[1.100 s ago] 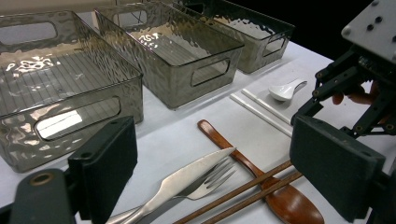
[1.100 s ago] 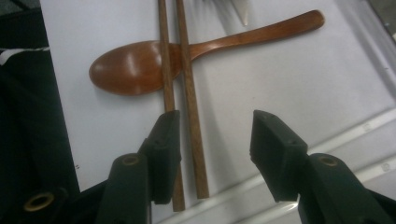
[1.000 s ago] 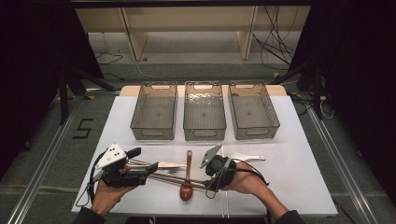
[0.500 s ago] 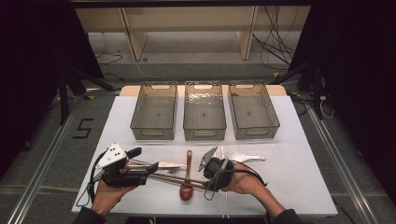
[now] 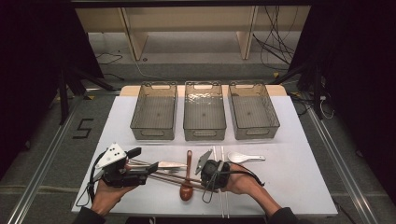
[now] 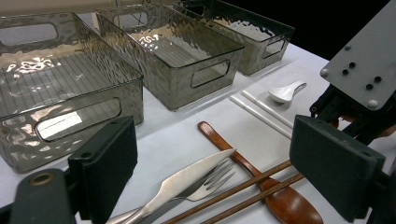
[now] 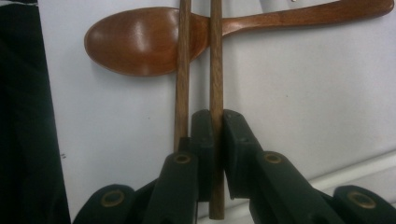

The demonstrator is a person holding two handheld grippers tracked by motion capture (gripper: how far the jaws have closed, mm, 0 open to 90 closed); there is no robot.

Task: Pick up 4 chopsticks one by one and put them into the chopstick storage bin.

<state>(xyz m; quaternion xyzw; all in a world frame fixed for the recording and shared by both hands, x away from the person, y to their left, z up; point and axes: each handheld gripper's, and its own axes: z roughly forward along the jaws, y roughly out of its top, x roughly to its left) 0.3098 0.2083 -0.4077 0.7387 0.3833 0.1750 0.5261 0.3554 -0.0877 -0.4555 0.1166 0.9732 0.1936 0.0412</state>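
**Handling note: wooden chopsticks, pick-up from the bench**

Position. Two wooden chopsticks (image 7: 212, 70) lie side by side on the white bench (image 5: 299, 177), crossing over the bowl of a wooden spoon (image 7: 140, 42). A knife (image 6: 187, 179) and a fork (image 6: 212, 182) lie just beside them.

Tong state. The right tongs (image 7: 217, 135) have just been closing and are now clenched on one chopstick near its end; the second stick lies outside the jaws, against the left one. The left tongs (image 6: 224, 168) stand released above the cutlery, gripping nothing.

Handling properties (judged). The stick should be light, stiff and smooth. Being round and thin, it may roll or pivot between the pads.

Grip point. An end grip invites swinging; a hold nearer the middle should keep it level. Lift clear of the spoon to avoid dragging it.
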